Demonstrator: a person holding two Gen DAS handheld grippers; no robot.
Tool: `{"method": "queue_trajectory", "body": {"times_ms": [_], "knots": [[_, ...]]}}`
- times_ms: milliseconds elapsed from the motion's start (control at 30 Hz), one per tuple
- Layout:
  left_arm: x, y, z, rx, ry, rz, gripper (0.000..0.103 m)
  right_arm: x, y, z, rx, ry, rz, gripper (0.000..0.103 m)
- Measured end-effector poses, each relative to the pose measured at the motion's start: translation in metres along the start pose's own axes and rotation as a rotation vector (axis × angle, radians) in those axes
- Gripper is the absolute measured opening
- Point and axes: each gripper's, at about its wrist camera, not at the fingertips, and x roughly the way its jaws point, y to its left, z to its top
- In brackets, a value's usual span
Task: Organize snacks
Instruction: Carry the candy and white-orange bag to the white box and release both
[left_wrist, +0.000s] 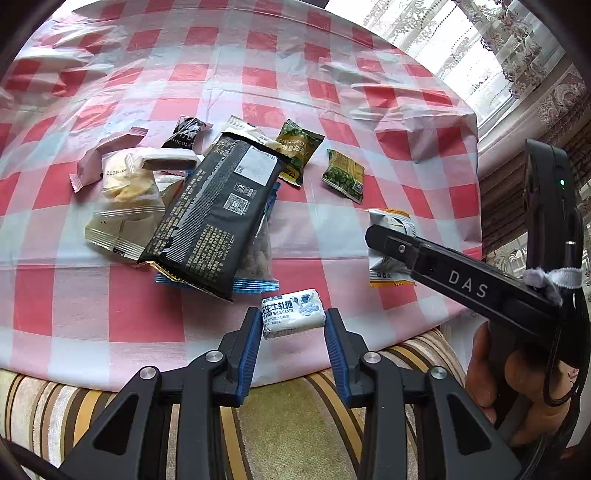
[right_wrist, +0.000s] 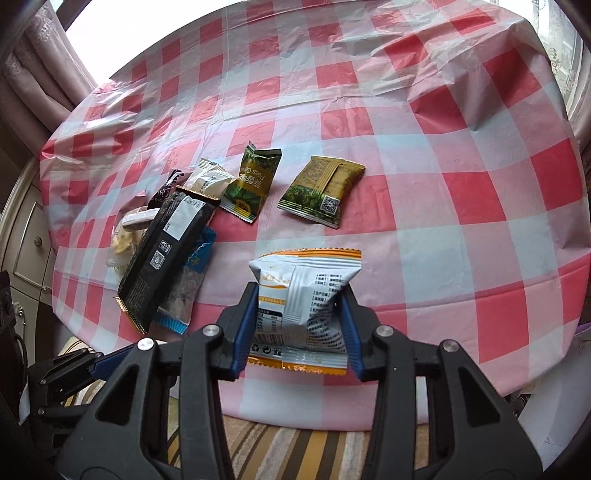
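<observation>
Pinching a white milk candy (left_wrist: 293, 314), the left gripper (left_wrist: 293, 325) hovers while the right gripper (right_wrist: 300, 314) squeezes an orange-edged silver packet (right_wrist: 303, 295).

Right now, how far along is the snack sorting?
Nothing looks sorted yet. In hand: the left tongs grip a milk candy; the right tongs grip an orange-and-white packet. Left: the heap around the black packet and two green pea packets lying loose on the checked cloth.
</observation>
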Motion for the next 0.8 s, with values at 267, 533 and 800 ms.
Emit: {"method": "queue_trajectory", "body": {"times_ms": [267, 533, 800], "knots": [[0.009, -0.037, 0.005, 0.081, 0.013, -0.013, 0.036, -0.027, -0.037, -0.022, 0.062, -0.030, -0.020, 0.046], [0.025, -0.087, 0.002, 0.178, 0.043, -0.026, 0.036, -0.048, -0.076, -0.042, 0.120, -0.053, -0.045, 0.046], [0.044, -0.135, -0.004, 0.264, 0.080, -0.063, 0.036, -0.067, -0.128, -0.068, 0.220, -0.067, -0.078, 0.046]]}}
